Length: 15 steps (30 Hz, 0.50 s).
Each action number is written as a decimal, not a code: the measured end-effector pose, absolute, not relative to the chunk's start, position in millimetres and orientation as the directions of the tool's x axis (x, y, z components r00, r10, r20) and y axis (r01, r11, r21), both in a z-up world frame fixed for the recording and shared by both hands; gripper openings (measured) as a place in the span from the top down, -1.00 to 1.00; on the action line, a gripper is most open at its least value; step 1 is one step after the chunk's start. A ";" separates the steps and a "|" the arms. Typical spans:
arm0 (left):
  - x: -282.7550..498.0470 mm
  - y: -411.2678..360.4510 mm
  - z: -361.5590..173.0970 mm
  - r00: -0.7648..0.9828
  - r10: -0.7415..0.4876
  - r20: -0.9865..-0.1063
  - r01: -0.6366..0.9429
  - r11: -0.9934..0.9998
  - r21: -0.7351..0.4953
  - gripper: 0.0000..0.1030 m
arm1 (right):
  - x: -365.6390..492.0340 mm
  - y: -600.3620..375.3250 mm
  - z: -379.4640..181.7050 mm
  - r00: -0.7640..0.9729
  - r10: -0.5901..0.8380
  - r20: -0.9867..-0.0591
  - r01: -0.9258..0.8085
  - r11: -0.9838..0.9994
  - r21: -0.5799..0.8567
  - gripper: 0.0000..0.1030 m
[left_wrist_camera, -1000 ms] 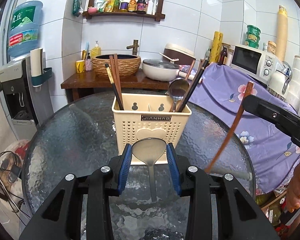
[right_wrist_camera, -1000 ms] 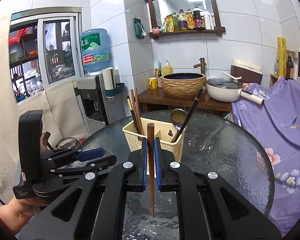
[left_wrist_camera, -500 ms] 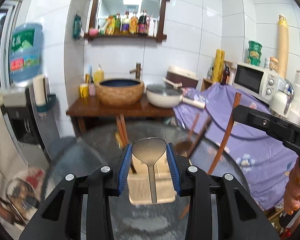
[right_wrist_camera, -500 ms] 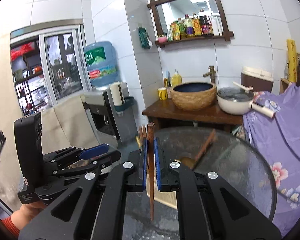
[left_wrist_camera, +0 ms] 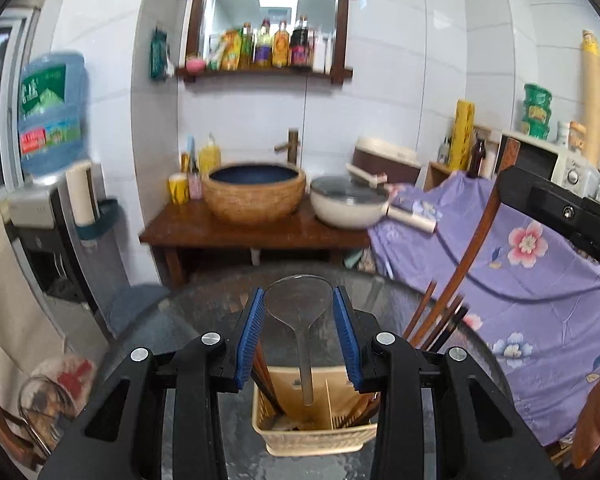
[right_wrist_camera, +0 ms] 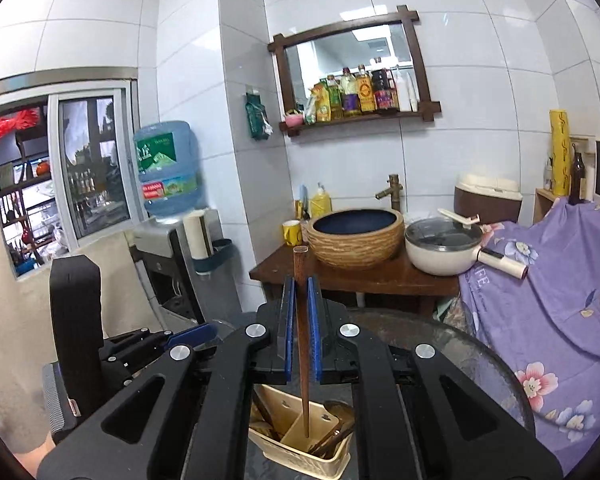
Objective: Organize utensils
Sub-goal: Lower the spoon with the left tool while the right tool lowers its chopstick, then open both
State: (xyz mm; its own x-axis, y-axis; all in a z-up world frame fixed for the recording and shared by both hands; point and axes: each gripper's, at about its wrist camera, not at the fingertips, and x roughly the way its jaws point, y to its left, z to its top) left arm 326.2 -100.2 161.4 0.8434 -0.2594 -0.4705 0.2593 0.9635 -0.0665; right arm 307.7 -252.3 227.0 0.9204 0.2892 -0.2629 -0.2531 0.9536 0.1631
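My left tongs [left_wrist_camera: 299, 336] pinch a metal spoon [left_wrist_camera: 298, 312] by its bowl, handle hanging over the beige utensil basket [left_wrist_camera: 312, 438] on the round glass table [left_wrist_camera: 172, 320]. My right tongs [right_wrist_camera: 300, 328] are pressed together on a brown wooden chopstick [right_wrist_camera: 301, 332], its tip pointing down into the basket's middle compartment. Other chopsticks [left_wrist_camera: 436, 322] lean from the basket's right side.

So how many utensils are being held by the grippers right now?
2: a metal spoon in the left gripper, and a wooden chopstick in the right gripper, both above the holder.
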 end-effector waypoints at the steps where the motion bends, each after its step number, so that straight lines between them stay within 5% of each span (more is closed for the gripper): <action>1: 328.2 -101.1 153.0 0.837 -0.256 -0.484 0.258 0.964 -0.065 0.33 | 309.5 -252.0 218.9 0.920 0.285 -0.269 -0.248 0.955 0.166 0.85; 15: 334.9 -100.6 91.2 0.783 -0.259 -0.565 0.267 0.961 -0.070 0.33 | 324.4 -246.3 150.1 0.887 0.281 -0.366 -0.225 0.956 0.189 0.85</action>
